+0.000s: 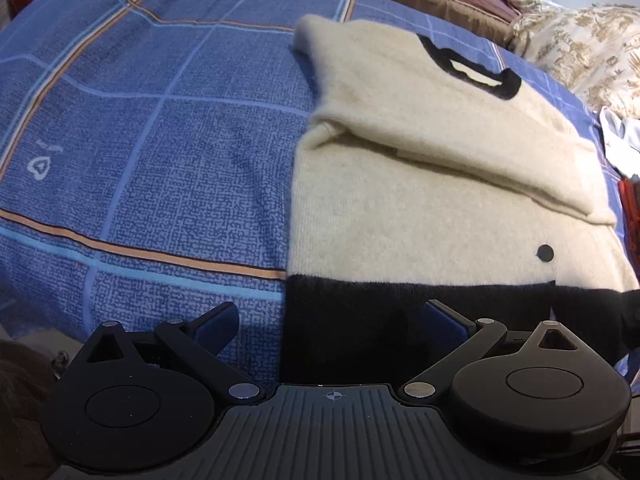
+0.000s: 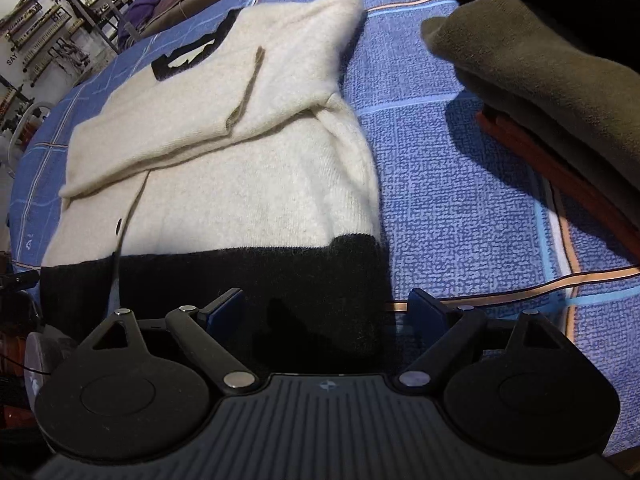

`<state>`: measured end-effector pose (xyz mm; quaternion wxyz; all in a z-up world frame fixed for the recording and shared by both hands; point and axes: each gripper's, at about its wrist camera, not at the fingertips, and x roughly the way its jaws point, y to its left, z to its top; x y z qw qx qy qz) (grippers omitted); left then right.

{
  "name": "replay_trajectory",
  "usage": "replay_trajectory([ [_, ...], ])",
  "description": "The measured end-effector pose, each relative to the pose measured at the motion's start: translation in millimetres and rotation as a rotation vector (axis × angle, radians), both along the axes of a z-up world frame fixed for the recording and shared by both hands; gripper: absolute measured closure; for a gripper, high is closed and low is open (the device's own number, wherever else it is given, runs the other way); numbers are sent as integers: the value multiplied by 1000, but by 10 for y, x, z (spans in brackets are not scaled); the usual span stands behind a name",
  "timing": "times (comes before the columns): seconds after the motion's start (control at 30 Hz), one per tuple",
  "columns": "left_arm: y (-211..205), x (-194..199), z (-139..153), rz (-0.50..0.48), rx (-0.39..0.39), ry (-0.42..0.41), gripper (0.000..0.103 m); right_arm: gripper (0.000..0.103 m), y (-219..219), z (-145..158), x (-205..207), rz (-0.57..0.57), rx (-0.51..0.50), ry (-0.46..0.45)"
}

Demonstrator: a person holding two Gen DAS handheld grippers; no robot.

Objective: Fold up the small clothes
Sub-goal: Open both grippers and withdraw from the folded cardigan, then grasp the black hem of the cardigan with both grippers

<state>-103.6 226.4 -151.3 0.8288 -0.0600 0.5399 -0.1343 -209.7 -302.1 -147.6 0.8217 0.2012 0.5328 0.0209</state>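
A fuzzy cream knit cardigan with a black hem band (image 1: 420, 208) lies on a blue checked bedspread (image 1: 140, 140), sleeves already folded across its chest. Left gripper (image 1: 332, 320) and right gripper (image 2: 326, 308) hover with jaws apart over the hem corners, holding nothing. The bottom-to-collar fold likely remains.

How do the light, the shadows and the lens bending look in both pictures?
Left wrist view: straight stripes of the blue checked bedsheet bow outward; the cream knitted sweater looks slightly soft. Right wrist view: the folded olive garment casts a dark shadow on the sheet.
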Motion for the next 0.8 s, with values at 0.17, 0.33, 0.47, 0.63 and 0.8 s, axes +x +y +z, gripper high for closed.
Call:
replay_trajectory([
  [0.17, -89, -89, -94, 24, 5, 26, 0, 29, 7, -75, 68, -32, -3, 29],
  [0.33, -178, -150, -140, 21, -10, 72, 13, 45, 43, -104, 36, -48, 52, 40],
  [0.47, -210, -167, -188, -5, 9, 80, 28, 70, 20, -153, 0, -89, 92, 53],
  [0.63, -179, -85, -67, -18, -64, 98, 30, 89, -23, -96, -13, -103, 193, 46],
  [0.8, -185, 99, 250, 1, -186, 42, 30, 90, -57, 121, 114, -169, 354, -23],
])
